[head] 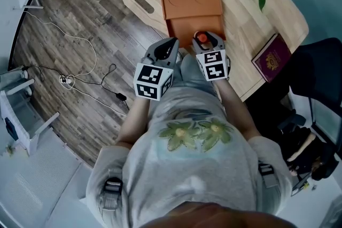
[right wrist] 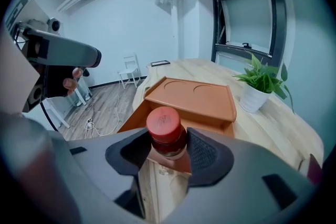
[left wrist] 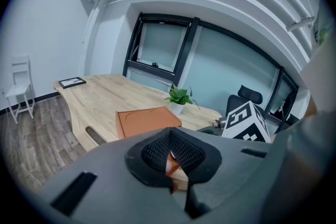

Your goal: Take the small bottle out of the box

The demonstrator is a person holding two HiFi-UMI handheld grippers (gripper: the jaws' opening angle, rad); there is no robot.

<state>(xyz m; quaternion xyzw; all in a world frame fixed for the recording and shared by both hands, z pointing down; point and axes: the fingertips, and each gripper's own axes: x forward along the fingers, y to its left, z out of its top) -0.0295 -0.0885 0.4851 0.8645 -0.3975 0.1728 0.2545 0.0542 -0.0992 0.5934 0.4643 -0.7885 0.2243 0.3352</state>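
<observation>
My right claw (right wrist: pixel 167 150) is clamped on the small bottle (right wrist: pixel 166 128), red cap up, over the near edge of the open orange box (right wrist: pixel 194 97) on the desk (right wrist: pixel 273 128). My left claw (left wrist: pixel 172 153) is pinched closed with nothing in it, just beside the right.

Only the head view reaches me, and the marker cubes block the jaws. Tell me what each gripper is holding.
Observer: The right gripper is shut on the small bottle, one jaw on each side of it below the red top.
Operator: Now report the left.
Observer: The left gripper is shut with nothing held. Only a sliver of the orange box shows past its jaws.
</observation>
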